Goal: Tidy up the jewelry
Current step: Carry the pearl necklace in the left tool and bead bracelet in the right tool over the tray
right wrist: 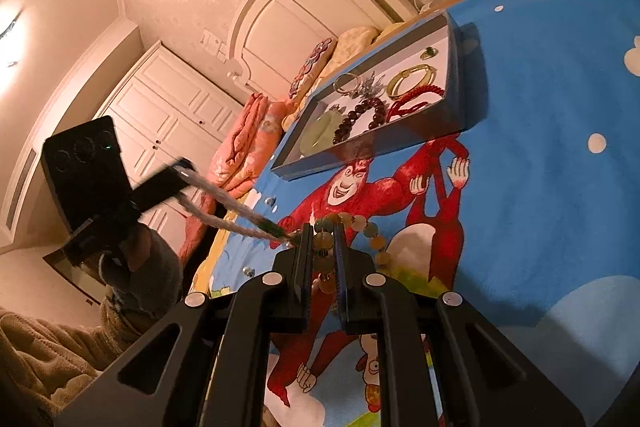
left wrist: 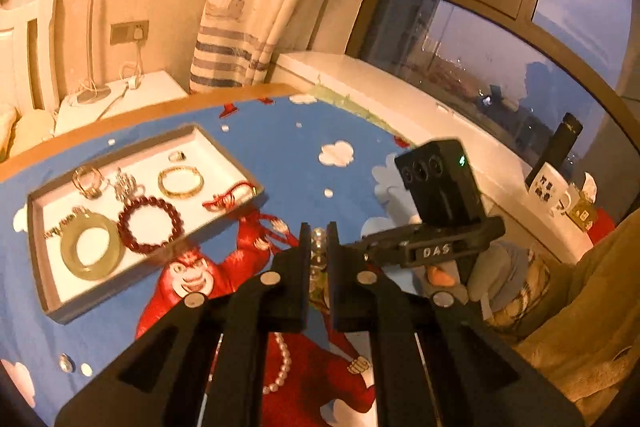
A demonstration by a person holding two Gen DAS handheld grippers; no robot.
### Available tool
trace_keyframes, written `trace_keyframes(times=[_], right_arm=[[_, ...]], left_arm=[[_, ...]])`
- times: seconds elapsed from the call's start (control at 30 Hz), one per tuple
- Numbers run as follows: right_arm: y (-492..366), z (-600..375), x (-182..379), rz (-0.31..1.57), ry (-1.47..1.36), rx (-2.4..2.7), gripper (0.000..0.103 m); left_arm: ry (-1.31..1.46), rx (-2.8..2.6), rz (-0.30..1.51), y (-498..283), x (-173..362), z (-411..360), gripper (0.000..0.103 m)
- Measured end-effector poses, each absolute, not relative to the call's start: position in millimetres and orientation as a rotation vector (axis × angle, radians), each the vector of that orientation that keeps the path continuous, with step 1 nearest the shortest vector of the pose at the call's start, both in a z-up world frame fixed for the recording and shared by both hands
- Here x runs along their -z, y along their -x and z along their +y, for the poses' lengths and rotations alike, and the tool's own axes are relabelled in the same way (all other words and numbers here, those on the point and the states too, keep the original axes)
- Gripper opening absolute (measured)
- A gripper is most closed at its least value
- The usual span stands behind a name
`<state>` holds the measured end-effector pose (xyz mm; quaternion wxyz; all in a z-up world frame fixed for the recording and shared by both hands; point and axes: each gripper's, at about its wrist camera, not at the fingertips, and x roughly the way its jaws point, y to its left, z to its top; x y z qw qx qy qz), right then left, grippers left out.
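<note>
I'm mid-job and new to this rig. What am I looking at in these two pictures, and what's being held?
There is no robot arm. A person holds a two-finger gripper in each hand, each with a fisheye camera looking along its fingers. One picture is from the left gripper, shut on a strand of clear beads. The other is from the right gripper, shut on a yellowish bead bracelet. On the blue bedspread sits a tray with a jade bangle, red bead bracelet and gold bangle. A pearl strand lies loose.
</note>
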<state>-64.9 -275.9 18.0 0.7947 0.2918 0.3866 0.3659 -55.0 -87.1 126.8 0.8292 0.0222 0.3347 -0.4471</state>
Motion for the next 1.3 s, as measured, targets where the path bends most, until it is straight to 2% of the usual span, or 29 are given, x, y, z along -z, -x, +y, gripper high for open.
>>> trace_keyframes(times=[0.2,0.53,0.73,1.3], right_arm=[[66,-276,-18,0.822,-0.627,-0.786,0.011],[69,-269,-24,0.827,-0.568,-0.752,0.011],[71,-269,-50,0.77,-0.504,-0.734,0.011],[46,-259,-110,0.65,-0.363,-0.715,0.011]], left_arm=[[-0.031,0.913,0.65,58,-149,-73,0.007],[-0.001,0.851,0.62,61,-155,-59,0.007],[-0.001,0.837,0.54,66,-185,-48,0.007],[-0.042,0.772,0.468,51,-231,-58,0.007]])
